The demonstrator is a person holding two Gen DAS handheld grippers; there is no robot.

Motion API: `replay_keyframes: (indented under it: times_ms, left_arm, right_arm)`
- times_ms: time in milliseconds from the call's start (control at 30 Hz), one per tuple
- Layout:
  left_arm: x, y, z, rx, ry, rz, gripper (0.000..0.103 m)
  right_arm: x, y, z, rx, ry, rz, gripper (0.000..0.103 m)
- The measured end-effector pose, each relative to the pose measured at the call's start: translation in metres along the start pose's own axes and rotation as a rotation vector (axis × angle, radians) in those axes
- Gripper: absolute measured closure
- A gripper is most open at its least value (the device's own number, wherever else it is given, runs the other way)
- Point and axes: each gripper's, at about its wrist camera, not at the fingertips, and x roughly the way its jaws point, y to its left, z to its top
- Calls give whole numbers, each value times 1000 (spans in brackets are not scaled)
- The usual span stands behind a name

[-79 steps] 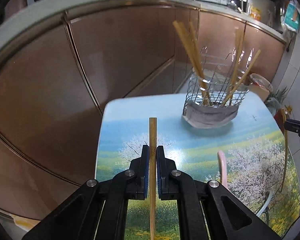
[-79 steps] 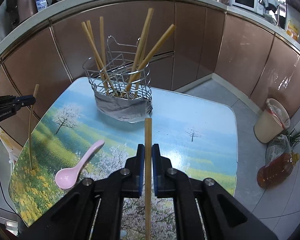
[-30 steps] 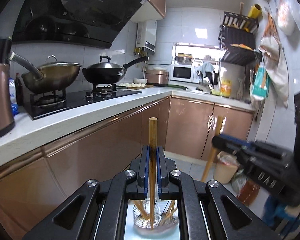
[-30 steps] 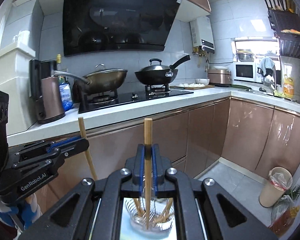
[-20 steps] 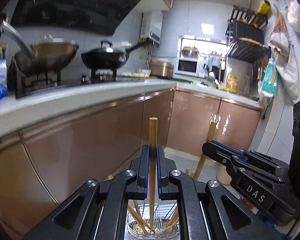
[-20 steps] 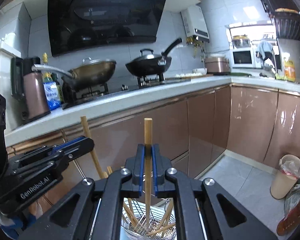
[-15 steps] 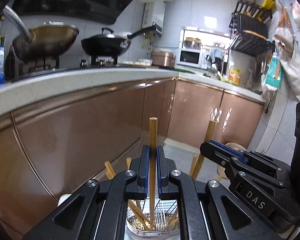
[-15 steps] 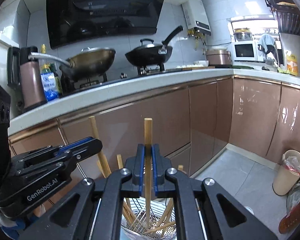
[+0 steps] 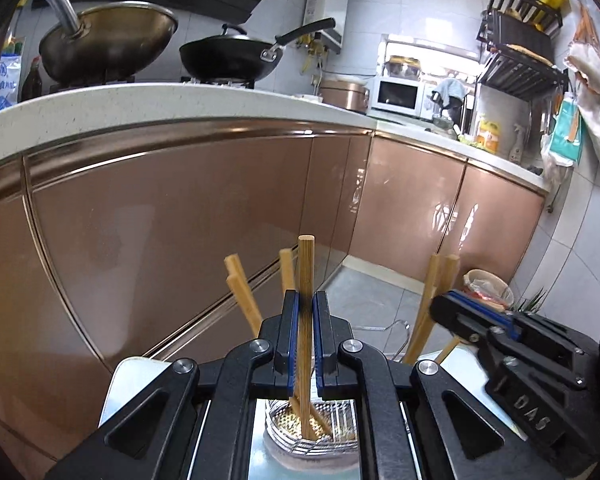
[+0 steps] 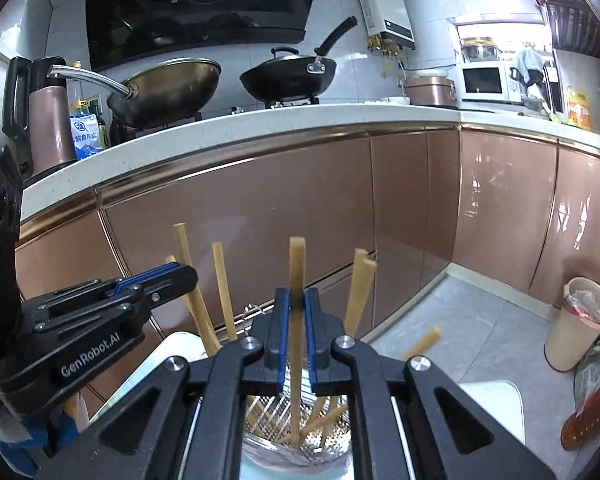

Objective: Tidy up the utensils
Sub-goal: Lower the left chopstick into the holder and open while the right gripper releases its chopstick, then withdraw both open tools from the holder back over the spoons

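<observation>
- The left gripper (image 9: 305, 344) is clenched on a bamboo chopstick (image 9: 305, 280), blue pads pressing its shaft from both sides.
- That chopstick stands near upright; its lower end reaches down inside the wire utensil basket (image 9: 312, 428), its top rises above the gripper.
- The right gripper (image 10: 295, 344) is likewise clamped on a second chopstick (image 10: 296, 272), which runs straight down into the same basket (image 10: 300, 436).
- Whether either tip touches the basket's perforated floor cannot be told.
- Several other chopsticks (image 10: 220, 292) already lean in the basket, fanning out to its left and right rims.
- The basket sits on a small counter (image 10: 496, 400) with a pale rounded edge, directly below both grippers.
- In the left wrist view the right gripper (image 9: 452, 308) shows just right of the basket; in the right wrist view the left gripper (image 10: 180, 276) shows just left of it.
- Beyond the basket stand copper-coloured cabinet doors (image 9: 180, 220).
</observation>
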Motion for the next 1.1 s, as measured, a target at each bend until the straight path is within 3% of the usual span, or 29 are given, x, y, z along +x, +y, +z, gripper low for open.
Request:
replay_keyframes:
  times_ms: [133,300,367,633,900,1100]
  left_arm:
    - [-7,2,-2,-3,7,-3,95]
    - [-24,1,-1,8,1,-4,78]
    - [-34,0,-1,13,-3,-4,75]
    - [-88,1,-6,23,-22,14,71]
    - [-155,8,-32,44,-52,84,57]
    - [-192,13,-53,79,-78,136,52]
  right_arm:
    - [-7,-4,-2,5,9,-19,95]
    - [-28,-6,-2,17,3,-38,93]
    - [-40,-5,-1,16,-1,-45,87]
    - [-96,7,-1,27,-12,-50,86]
    - [-148,23,-19,14,48,-71,86]
    - [-175,35,-41,9,91,-78,86]
